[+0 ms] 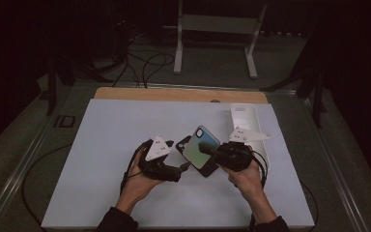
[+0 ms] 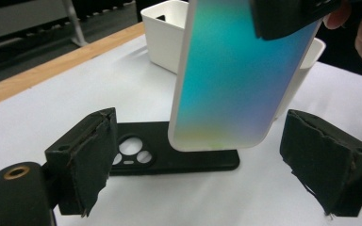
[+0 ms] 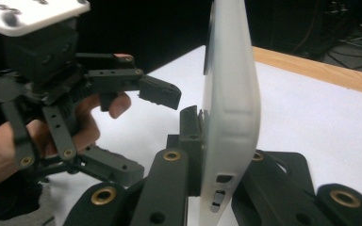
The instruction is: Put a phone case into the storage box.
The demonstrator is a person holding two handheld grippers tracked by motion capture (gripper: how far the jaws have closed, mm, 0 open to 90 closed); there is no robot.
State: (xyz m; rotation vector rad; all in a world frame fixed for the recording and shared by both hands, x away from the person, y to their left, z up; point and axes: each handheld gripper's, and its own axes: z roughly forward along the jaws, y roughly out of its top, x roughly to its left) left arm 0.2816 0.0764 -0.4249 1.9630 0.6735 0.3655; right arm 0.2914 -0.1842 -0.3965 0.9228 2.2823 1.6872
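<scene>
**Iridescent Case Held Over Black Case, Left Tongs Waiting**

Dark surroundings framed a white board on a wood-edged table (image 1: 125,93), with a white bin (image 1: 244,117) at two o'clock. Near the board's centre, the right gripper (image 1: 207,150) pinched the iridescent phone case (image 1: 200,147) flat-wise across one short end, lifted clear of the black phone case (image 2: 169,157) lying on the board beneath it. The left gripper (image 1: 186,166) stood spread at eight o'clock of the raised case, nothing between its pads.

Judged from this, the left tongs should take the free short end squarely, pads on the two faces, before the right lets go; a grip on the rounded rim (image 3: 228,117) would likely slip.

In the high view, the raised case's long axis ran from about five o'clock up to eleven, tilted, coloured face upward and toward the left gripper. The black case's camera cut-out (image 2: 131,151) end lay toward ten o'clock.
</scene>
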